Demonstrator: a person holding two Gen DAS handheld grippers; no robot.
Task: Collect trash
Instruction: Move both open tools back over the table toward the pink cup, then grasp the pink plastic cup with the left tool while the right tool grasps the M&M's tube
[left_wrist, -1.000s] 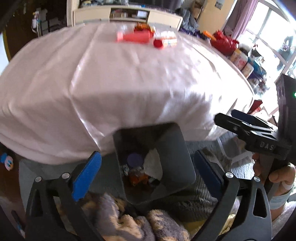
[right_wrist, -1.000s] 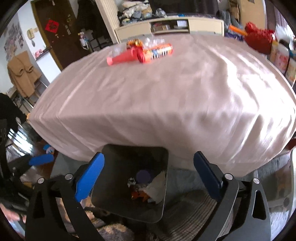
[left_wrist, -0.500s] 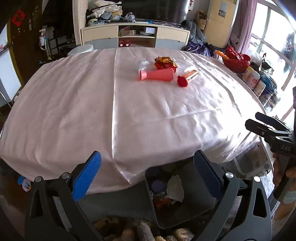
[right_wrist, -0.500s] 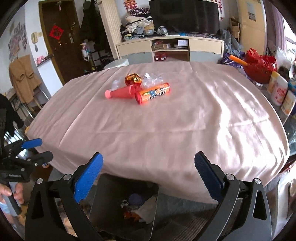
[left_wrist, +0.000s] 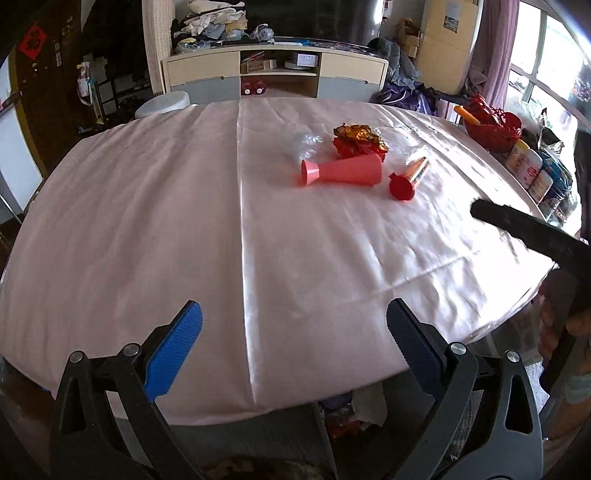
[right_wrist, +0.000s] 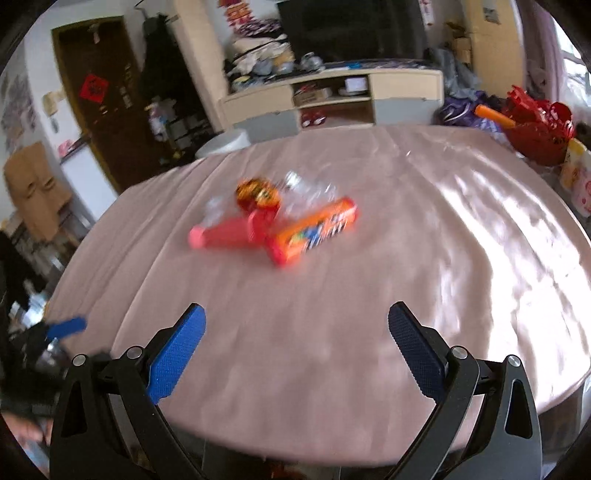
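- Ahead of the left gripper, well beyond its released, empty fingers, a pink cone, foil wrapper and tube lay clustered on the tabletop, ready for collecting; the bin sat below the fingers.
- Ahead of the right gripper, fingers likewise spread with nothing between them, the same trash lay blurred, orange tube nearest.

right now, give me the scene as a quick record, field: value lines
surface: table with pink cloth
trash on table: pink cone, orange snack tube, crumpled red-gold wrapper, clear plastic
bin: grey bin below the near table edge, partly hidden, trash inside
left gripper: open, empty
right gripper: open, empty
right wrist view: blurred
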